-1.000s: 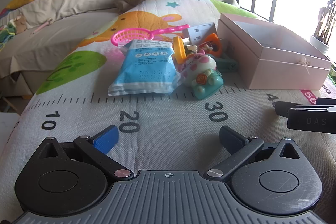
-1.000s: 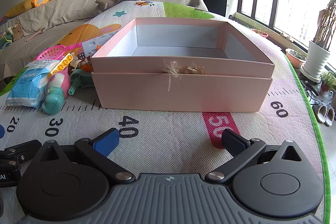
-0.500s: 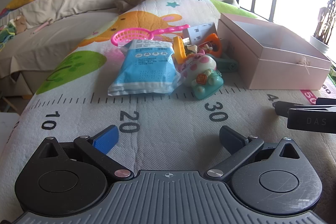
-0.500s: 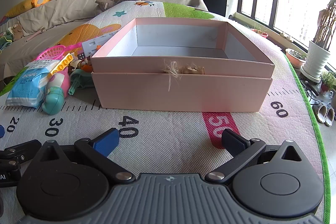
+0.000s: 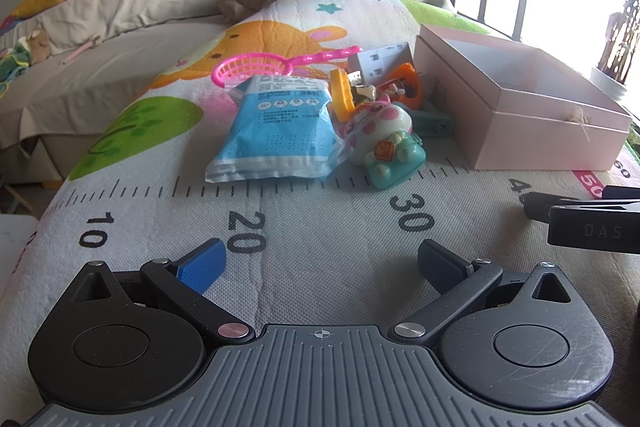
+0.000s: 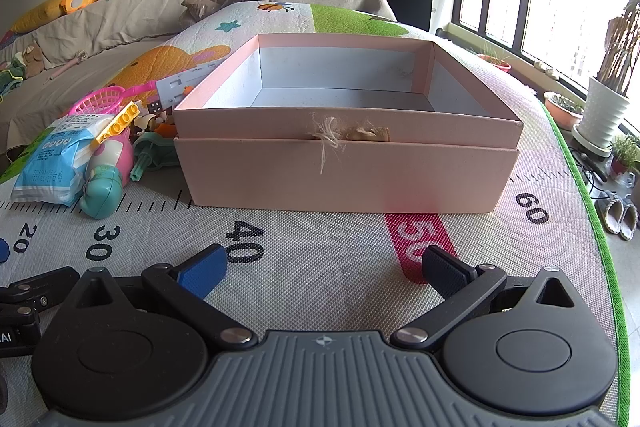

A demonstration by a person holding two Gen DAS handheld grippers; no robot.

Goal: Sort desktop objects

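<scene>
Both my left tongs (image 5: 320, 263) and right tongs (image 6: 322, 269) are spread apart, holding nothing. The blue pouch (image 5: 276, 131) lies on the mat (image 5: 320, 227) left of the empty box (image 6: 348, 163). It looks soft, light and slippery; I'd pinch its crimped edge.

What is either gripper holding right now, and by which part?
Nothing. Left gripper and right gripper both sit open and empty over the printed play mat.

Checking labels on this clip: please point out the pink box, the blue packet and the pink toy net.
pink box (image 6: 344, 175): right wrist view, front wall.
blue packet (image 5: 276, 135): left wrist view, middle of printed face.
pink toy net (image 5: 252, 70): left wrist view, basket.
</scene>
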